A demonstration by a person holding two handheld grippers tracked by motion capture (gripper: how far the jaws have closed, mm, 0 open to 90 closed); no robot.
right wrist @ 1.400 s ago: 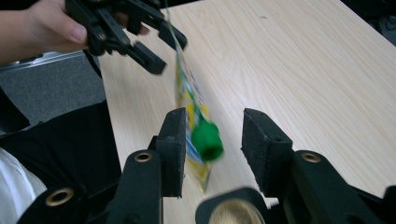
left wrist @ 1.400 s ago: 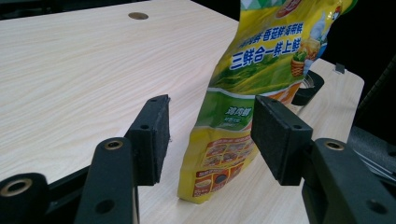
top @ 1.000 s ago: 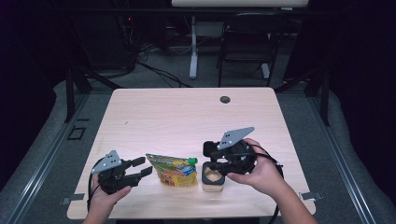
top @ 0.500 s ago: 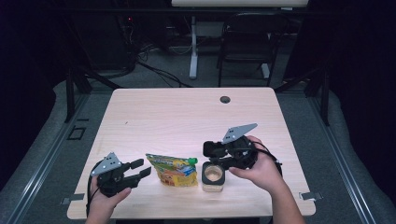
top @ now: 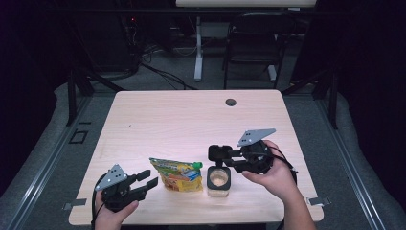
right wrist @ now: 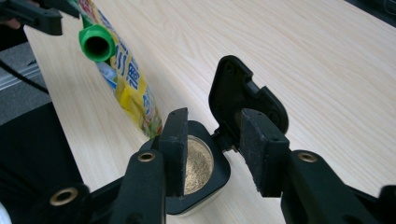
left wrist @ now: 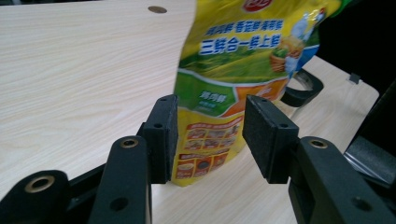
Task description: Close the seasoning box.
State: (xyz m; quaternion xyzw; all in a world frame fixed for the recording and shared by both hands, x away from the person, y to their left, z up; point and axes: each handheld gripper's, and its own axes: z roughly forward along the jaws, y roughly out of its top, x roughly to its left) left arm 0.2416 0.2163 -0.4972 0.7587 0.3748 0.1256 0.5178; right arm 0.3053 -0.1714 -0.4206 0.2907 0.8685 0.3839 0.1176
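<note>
Left gripper [top: 146, 179] lying low near the table's [top: 191, 120] front-left corner, jaws standing apart after just closing a little, pads bracketing the bottom corner of the yellow spouted pouch [left wrist: 243, 74] without pressing on it. Pouch lying on the table just right of that gripper, green cap [right wrist: 96, 43] pointing toward the square jar [top: 219, 179]. Right gripper [top: 222, 155] hovering just behind and above the jar, jaws parted and having just widened slightly, nothing pinched between them. Jar sitting beside the pouch, black hinged lid [right wrist: 243, 100] flipped up, tan powder [right wrist: 198, 163] showing inside.
</note>
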